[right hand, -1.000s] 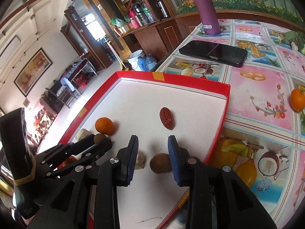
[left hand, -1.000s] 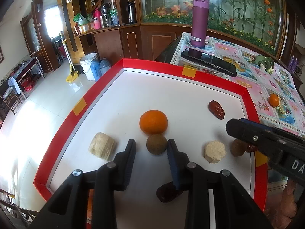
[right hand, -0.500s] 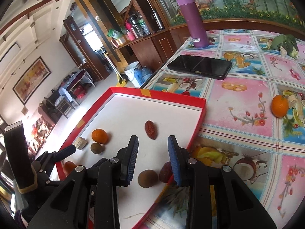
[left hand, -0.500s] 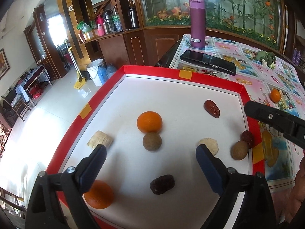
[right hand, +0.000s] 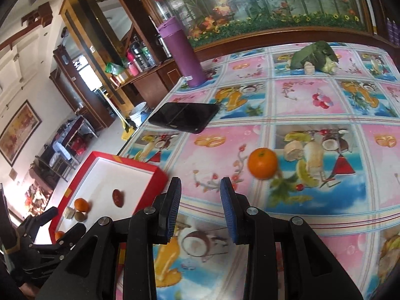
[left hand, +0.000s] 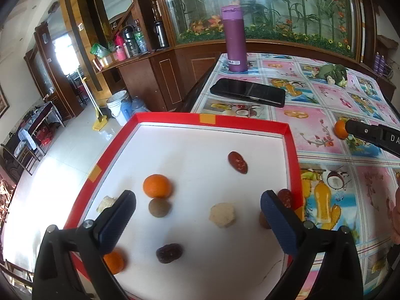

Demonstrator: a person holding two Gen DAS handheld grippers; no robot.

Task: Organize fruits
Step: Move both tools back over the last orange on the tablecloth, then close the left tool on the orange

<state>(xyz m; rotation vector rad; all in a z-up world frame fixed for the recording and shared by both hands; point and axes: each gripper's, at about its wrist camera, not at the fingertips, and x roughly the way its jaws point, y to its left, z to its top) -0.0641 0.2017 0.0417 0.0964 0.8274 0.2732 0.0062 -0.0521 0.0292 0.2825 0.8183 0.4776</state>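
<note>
Opening left gripper (left hand: 197,215) wide off brown fruit (left hand: 159,207), nothing between; right gripper (right hand: 200,197) moved off tray (left hand: 292,150), narrow gap, empty.

Bright daylight, blown-out floor (left hand: 50,175) glare at left, fisheye warp w/ dark corners, slight blur.

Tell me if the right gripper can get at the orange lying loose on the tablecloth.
Probably yes. The right gripper holds nothing and points toward the orange, with only bare tablecloth between. Its fingers look too narrowly set and would need to open.
</note>
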